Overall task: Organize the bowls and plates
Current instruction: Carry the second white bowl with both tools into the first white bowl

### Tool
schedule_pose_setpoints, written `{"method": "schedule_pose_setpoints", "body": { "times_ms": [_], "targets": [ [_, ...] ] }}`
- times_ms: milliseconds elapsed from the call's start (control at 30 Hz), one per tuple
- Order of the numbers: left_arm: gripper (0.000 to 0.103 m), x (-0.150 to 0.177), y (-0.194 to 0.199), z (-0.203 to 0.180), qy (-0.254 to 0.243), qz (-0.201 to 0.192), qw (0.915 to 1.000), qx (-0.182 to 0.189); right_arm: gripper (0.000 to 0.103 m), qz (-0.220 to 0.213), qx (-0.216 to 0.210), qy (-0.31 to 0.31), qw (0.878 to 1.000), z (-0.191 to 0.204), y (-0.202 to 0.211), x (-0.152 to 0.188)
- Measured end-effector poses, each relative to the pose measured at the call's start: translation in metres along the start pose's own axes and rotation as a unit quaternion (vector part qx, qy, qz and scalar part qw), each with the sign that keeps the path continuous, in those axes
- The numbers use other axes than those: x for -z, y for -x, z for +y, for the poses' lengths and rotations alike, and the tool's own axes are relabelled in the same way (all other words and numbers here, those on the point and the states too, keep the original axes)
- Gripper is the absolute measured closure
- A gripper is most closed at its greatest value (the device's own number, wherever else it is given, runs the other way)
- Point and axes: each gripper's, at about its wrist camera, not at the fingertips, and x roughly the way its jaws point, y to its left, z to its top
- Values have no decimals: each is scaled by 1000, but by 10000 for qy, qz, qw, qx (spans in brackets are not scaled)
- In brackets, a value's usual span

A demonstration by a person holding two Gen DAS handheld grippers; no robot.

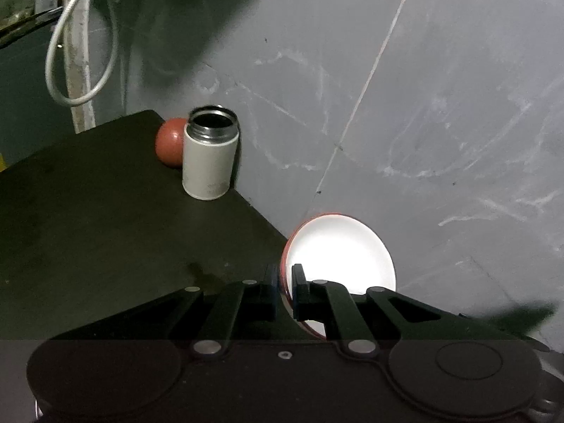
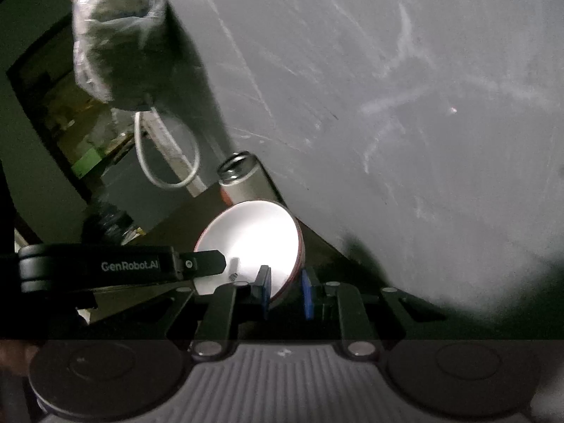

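A bowl (image 1: 338, 253), white inside and red outside, is held up on edge past the right edge of the dark table (image 1: 105, 211). My left gripper (image 1: 284, 289) is shut on its rim, one finger on each side. In the right wrist view the same bowl (image 2: 253, 239) faces the camera, and the left gripper (image 2: 225, 264) comes in from the left onto its rim. My right gripper (image 2: 286, 290) is open. Its blue pads (image 2: 307, 292) straddle the bowl's lower right rim with a gap left on the outer side. A red rounded object (image 1: 171, 142) sits at the table's far corner.
A white lidless flask (image 1: 209, 155) stands near the table's far edge, in front of the red object. A scratched grey surface (image 1: 440, 105) fills the right side. A looped white cable (image 1: 81, 53) and a plastic-wrapped bundle (image 2: 120, 42) hang at the back left.
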Motion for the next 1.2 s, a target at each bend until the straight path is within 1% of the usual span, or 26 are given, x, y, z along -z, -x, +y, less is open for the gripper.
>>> {"method": "schedule_pose_setpoints", "body": {
  "times_ms": [333, 667, 833, 1033, 1200],
  "targets": [
    [96, 10, 37, 4, 353, -347, 9987, 99, 82, 39, -245, 550, 9982, 18, 25, -10],
    [97, 23, 64, 3, 536, -528, 9971, 75, 82, 119, -567, 936, 9939, 20, 57, -1],
    [97, 35, 75, 5, 615, -510, 9968, 28, 82, 189, -732, 1071, 9914, 22, 64, 3],
    [97, 47, 83, 8, 678, -452, 9967, -8, 82, 297, -808, 1160, 9895, 25, 70, 8],
    [96, 58, 90, 7, 634, -334, 9974, -92, 82, 418, -868, 1187, 9883, 28, 74, 16]
  ]
}}
